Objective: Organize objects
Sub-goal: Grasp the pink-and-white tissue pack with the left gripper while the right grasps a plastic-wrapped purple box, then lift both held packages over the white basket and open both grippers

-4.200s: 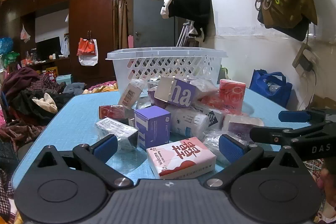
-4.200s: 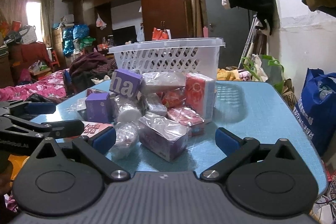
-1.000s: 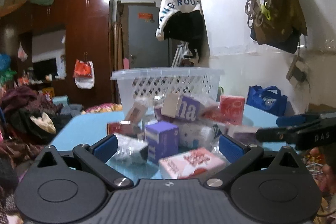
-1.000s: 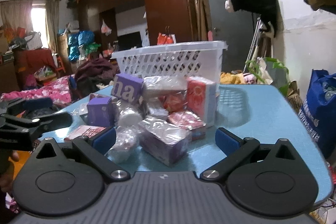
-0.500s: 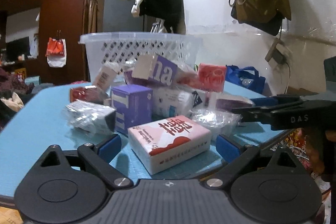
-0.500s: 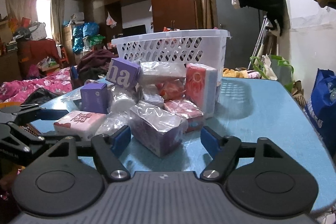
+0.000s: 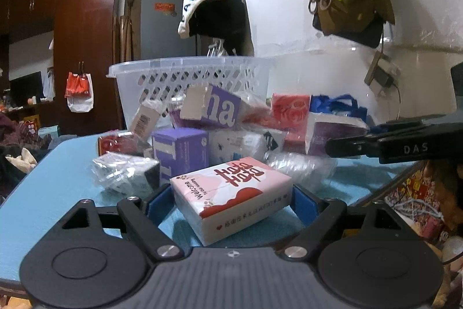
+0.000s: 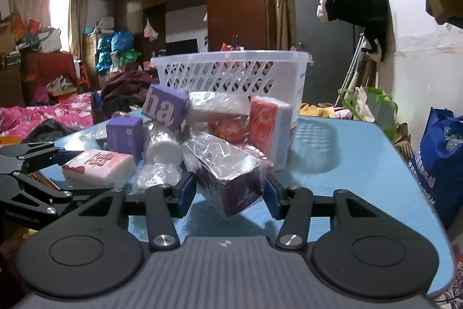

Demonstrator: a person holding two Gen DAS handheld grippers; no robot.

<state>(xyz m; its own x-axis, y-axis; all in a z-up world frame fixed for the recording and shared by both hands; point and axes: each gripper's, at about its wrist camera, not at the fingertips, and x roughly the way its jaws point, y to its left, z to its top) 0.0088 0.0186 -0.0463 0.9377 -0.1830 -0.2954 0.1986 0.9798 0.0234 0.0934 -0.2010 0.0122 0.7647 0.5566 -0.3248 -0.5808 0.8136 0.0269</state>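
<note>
Both claws closing on packs at the near edge of the pile.

Left claw (image 7: 233, 200) narrows around the pink tissue pack (image 7: 231, 197), lying slantwise on the tabletop (image 7: 52, 178); right claw (image 8: 228, 193) narrows around the wrapped purple pack (image 8: 228, 170), tilted. White basket (image 8: 231, 71) stands straight beyond.

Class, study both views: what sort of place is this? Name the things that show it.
Most likely a cluttered bedroom in a home: a bed with a pink floral cover, a tall wooden wardrobe, and clothing hanging on the wall.
</note>
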